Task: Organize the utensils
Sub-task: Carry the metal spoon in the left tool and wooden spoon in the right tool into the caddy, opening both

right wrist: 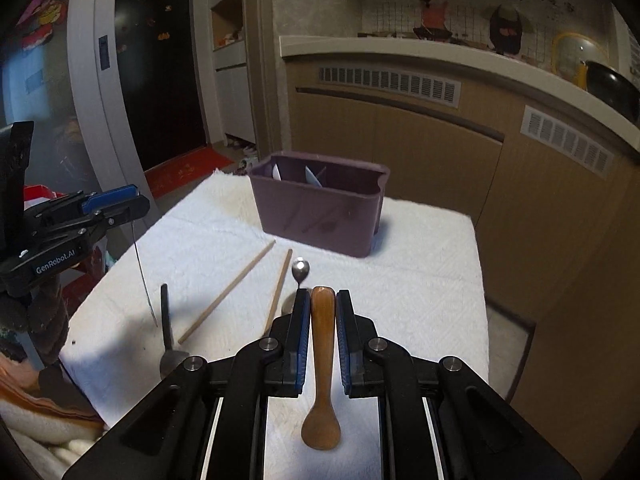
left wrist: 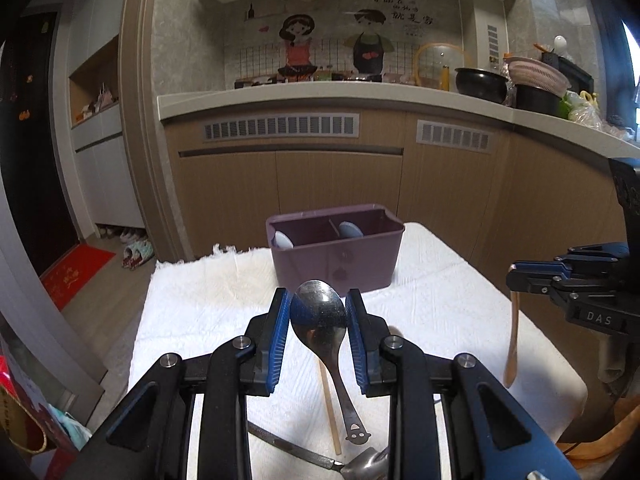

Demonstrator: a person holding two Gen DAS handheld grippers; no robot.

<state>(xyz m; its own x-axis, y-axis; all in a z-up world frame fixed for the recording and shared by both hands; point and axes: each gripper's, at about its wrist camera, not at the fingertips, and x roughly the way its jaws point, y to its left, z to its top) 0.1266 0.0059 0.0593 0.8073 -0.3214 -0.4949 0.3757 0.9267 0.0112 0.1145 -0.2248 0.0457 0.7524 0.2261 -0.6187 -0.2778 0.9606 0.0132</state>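
My left gripper point(left wrist: 318, 308) is shut on the bowl of a metal spoon point(left wrist: 320, 316); its handle hangs down over the white cloth. My right gripper point(right wrist: 323, 308) is shut on the handle of a wooden spoon point(right wrist: 322, 364), bowl hanging down; it also shows in the left wrist view point(left wrist: 513, 340). The purple utensil box point(left wrist: 336, 252) stands at the far end of the cloth, with a divider and two pale blue spoons point(left wrist: 283, 239) inside. Two wooden chopsticks point(right wrist: 228, 292) and a small metal spoon point(right wrist: 300, 270) lie on the cloth.
A dark-handled utensil point(right wrist: 165, 320) lies near the cloth's left edge. The table is covered by a white cloth point(right wrist: 420, 280) with drop-offs on all sides. Kitchen cabinets point(left wrist: 340, 184) stand behind the table. A red doormat point(left wrist: 76, 272) lies on the floor at left.
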